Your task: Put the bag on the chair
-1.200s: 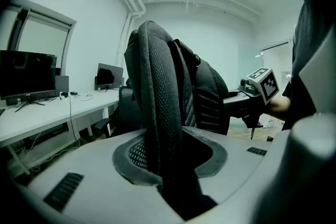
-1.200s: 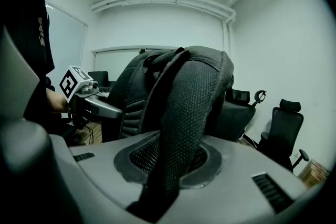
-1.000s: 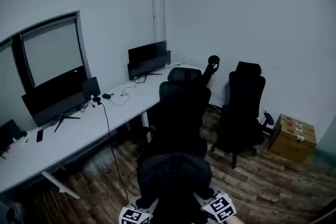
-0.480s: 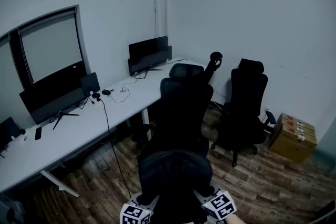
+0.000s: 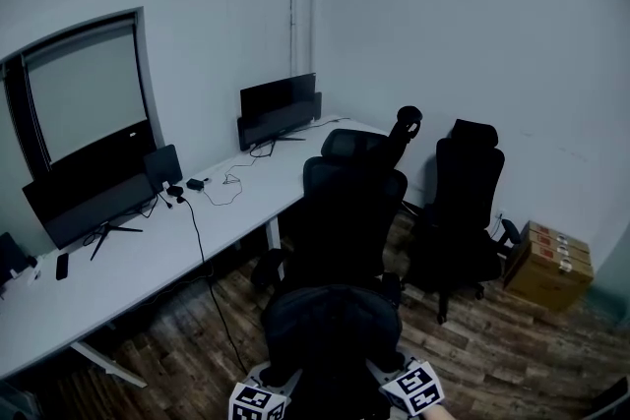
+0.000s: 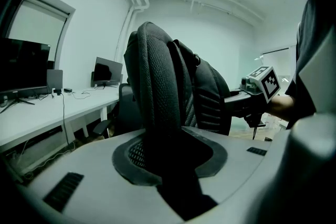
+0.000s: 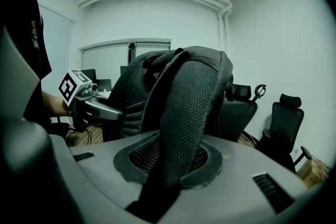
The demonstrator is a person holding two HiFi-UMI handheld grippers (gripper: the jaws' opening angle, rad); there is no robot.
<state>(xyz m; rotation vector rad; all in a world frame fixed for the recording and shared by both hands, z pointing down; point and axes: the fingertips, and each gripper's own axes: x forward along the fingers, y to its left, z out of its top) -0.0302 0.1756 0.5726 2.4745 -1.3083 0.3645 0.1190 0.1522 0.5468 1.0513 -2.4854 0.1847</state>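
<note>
Bag (image 5: pixel 330 330) is up off the floor, slung between my two tools at the bottom of the head view. Left gripper (image 6: pixel 169 157): jaws pinched on a black mesh strap (image 6: pixel 157 76) that rises straight out of the pads and fills the middle of that view. Right gripper (image 7: pixel 170 165): same story, jaws clamped on the other strap (image 7: pixel 194 107), its weave arching over toward the bag's body. Neither tool is spread, and neither is empty.

In the left gripper view I catch the right gripper out to the side, with a hand (image 6: pixel 281 105) behind it. In the right gripper view the left one sits across the bag. So the two tools flank the load, one on each side.

The chair (image 5: pixel 346 202) stands right ahead of the bag. The bag is on my side of it, hanging from the straps, not on the seat. It's too dark down there for me to say whether bag and seat edge touch.

A second chair (image 5: pixel 463 207) stands just to the right of the first, and cardboard boxes (image 5: pixel 549 261) sit on the wood floor (image 5: pixel 197 339) beyond it. A long white desk (image 5: pixel 148 246) runs along the left wall, with a monitor (image 5: pixel 279 105) at its far end.
</note>
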